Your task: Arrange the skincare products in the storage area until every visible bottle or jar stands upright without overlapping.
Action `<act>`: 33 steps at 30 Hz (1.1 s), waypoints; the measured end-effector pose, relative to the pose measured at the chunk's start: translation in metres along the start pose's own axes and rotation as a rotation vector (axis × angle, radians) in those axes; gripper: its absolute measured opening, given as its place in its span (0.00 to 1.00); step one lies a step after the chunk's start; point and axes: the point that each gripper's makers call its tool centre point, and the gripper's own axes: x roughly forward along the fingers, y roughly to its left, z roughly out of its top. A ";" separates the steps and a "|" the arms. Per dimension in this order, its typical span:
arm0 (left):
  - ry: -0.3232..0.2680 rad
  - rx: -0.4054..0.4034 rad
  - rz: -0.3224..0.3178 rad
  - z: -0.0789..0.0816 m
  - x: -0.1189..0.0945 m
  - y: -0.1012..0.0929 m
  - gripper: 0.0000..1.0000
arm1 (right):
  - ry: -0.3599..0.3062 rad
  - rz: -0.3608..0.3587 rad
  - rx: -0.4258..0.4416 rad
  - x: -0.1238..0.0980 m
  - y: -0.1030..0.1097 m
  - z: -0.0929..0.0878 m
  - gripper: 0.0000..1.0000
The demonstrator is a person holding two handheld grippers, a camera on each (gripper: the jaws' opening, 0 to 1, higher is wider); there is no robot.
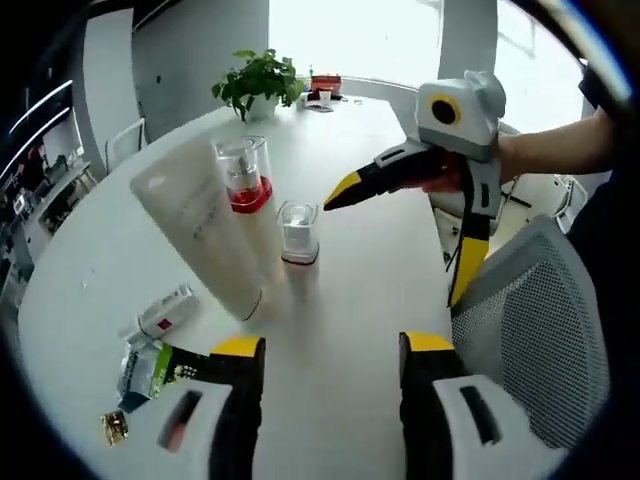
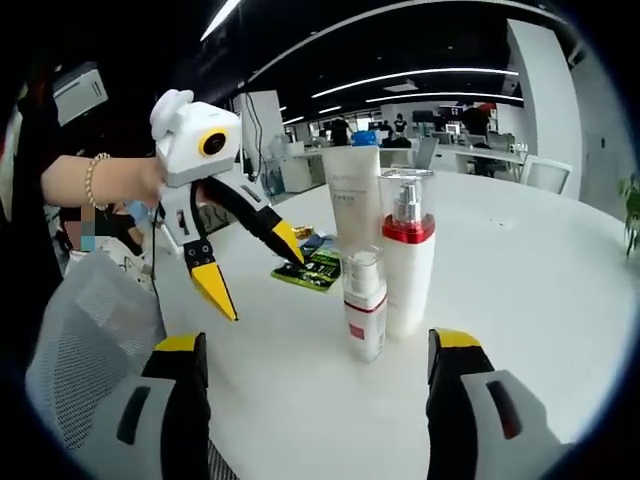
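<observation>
Three skincare items stand upright, close together, on the white table (image 1: pixel 380 300). They are a tall white tube (image 1: pixel 205 235) (image 2: pixel 352 195), a white pump bottle with a red band and clear cap (image 1: pixel 248 185) (image 2: pixel 405 250), and a small clear-capped bottle (image 1: pixel 298 235) (image 2: pixel 365 305). Flat on the table lie a small white pack (image 1: pixel 165 312), a green-black packet (image 1: pixel 150 370) (image 2: pixel 315 268) and a gold piece (image 1: pixel 113 428). My left gripper (image 1: pixel 333 345) (image 2: pixel 258 275) is open and holds nothing. My right gripper (image 2: pixel 320 345) (image 1: pixel 400 240) is also open, beside the small bottle.
A potted plant (image 1: pixel 260 80) and a red item (image 1: pixel 325 83) sit at the table's far end. A grey mesh chair (image 1: pixel 540 330) (image 2: pixel 90 330) stands against the near edge. A person's arm (image 1: pixel 560 145) holds the right gripper.
</observation>
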 end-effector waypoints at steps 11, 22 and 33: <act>-0.020 -0.125 0.049 -0.034 -0.042 0.000 0.69 | 0.005 -0.017 0.007 0.001 0.025 0.004 0.92; -0.065 -0.251 0.101 -0.067 -0.084 -0.007 0.81 | 0.014 -0.036 0.010 0.003 0.046 0.006 0.92; -0.096 -0.328 0.157 -0.103 -0.116 -0.012 0.95 | 0.019 -0.075 0.020 0.001 0.064 0.006 0.92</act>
